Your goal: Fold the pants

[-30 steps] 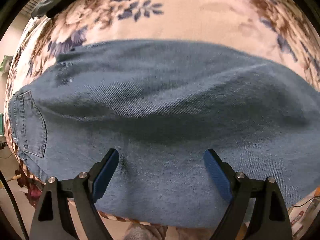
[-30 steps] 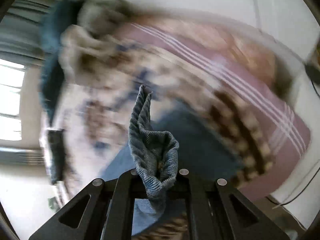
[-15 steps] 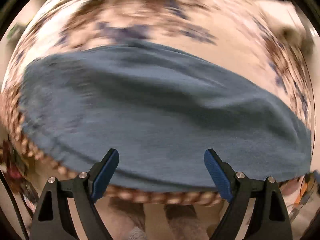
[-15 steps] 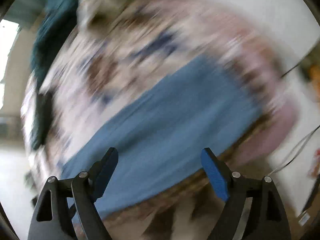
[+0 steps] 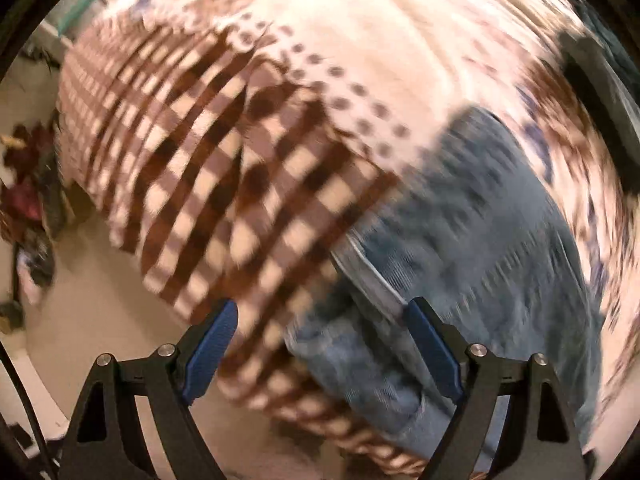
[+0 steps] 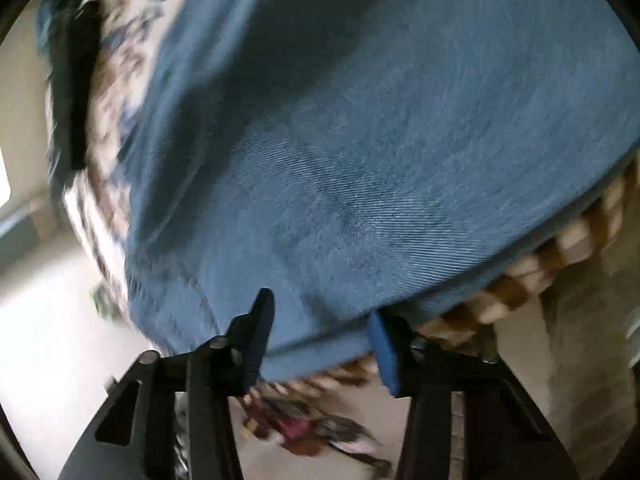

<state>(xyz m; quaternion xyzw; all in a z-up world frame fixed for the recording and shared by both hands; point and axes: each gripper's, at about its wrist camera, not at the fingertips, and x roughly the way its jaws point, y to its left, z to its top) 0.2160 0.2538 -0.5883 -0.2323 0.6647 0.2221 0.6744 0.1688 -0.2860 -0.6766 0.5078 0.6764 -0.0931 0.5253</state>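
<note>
The blue denim pants (image 6: pixel 380 140) lie folded on the bed and fill most of the right wrist view. My right gripper (image 6: pixel 320 332) is open, its two fingers straddling the near edge of the denim with the fabric between them. In the blurred left wrist view the pants (image 5: pixel 492 232) lie to the right, a seam edge showing near my right finger. My left gripper (image 5: pixel 320 332) is open and empty above the bed's corner, over the checked blanket and the pants' end.
A brown and cream checked blanket (image 5: pixel 208 160) hangs over the bed edge, with floral bedding (image 5: pixel 400 40) beyond. A dark flat object (image 6: pixel 76 92) lies on the bed at the left. Clutter lies on the floor (image 6: pixel 312 428) below the bed.
My right gripper let go of the denim it held and opened, then came down to the near edge of the pants. My left gripper swung left toward the bed's corner.
</note>
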